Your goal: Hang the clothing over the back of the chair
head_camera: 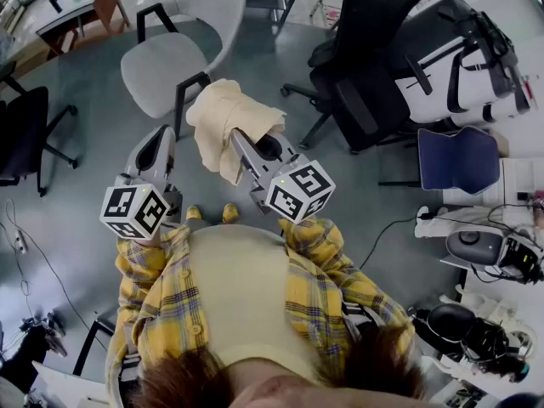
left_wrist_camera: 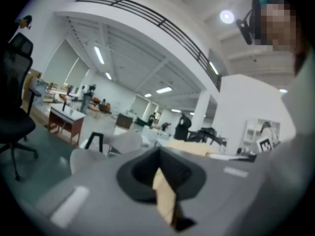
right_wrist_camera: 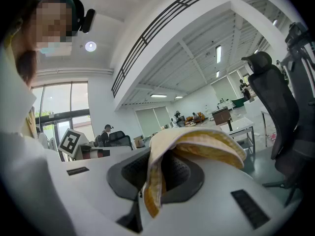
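Note:
A cream-yellow piece of clothing (head_camera: 223, 119) hangs bunched from my right gripper (head_camera: 245, 138), whose jaws are shut on it; in the right gripper view the cloth (right_wrist_camera: 197, 144) folds over the jaw tips (right_wrist_camera: 152, 181). My left gripper (head_camera: 161, 143) is held to the left of the clothing, apart from it. Its jaws (left_wrist_camera: 161, 183) are shut, with only a thin tan strip in the seam. The light grey chair (head_camera: 174, 62) with black armrests stands on the floor just beyond both grippers, its back (head_camera: 217, 7) on the far side. It also appears in the left gripper view (left_wrist_camera: 106, 149).
A black office chair (head_camera: 365, 49) stands to the right of the grey one, with a blue chair (head_camera: 457, 160) and equipment beyond it. Another black chair (head_camera: 21, 130) is at the left, and a wooden desk (head_camera: 81, 2) at the far left. The person's yellow plaid shirt (head_camera: 319, 287) fills the foreground.

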Motion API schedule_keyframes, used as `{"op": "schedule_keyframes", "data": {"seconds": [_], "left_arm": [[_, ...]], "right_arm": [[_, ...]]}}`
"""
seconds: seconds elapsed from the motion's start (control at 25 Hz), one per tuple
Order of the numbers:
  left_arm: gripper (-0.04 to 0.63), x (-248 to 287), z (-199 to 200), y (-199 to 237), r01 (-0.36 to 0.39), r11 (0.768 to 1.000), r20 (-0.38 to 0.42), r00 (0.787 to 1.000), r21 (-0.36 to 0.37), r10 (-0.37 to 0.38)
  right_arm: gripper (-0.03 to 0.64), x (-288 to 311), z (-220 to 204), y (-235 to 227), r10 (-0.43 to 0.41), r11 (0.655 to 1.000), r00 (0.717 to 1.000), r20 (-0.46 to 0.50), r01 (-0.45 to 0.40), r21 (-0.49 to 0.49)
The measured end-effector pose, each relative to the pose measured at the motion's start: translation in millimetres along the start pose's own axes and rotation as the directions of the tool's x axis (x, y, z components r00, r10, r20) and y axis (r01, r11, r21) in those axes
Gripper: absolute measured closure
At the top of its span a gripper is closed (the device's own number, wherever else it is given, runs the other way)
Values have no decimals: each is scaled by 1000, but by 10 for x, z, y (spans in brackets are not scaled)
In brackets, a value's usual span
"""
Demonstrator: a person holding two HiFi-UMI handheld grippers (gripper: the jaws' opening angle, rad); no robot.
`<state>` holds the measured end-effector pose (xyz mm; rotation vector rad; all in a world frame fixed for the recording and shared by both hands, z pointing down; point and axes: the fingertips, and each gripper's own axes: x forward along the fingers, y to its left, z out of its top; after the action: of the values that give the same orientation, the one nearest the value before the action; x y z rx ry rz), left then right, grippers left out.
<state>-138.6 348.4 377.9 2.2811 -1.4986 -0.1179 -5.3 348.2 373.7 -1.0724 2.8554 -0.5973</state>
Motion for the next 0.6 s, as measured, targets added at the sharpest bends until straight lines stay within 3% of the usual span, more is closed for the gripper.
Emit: {"op": "schedule_keyframes", "data": {"seconds": [0.28,0.6], "left_arm": [[594,164,-9,-69,7,1000,-6,1000,20,-7],[594,482,139,177,23,999,-17,1000,46,-23]], "right_arm": [[561,35,28,-150,17,1000,1000,3,-17,7],[561,410,79,-240,33,999,999,-8,-33,16]]}}
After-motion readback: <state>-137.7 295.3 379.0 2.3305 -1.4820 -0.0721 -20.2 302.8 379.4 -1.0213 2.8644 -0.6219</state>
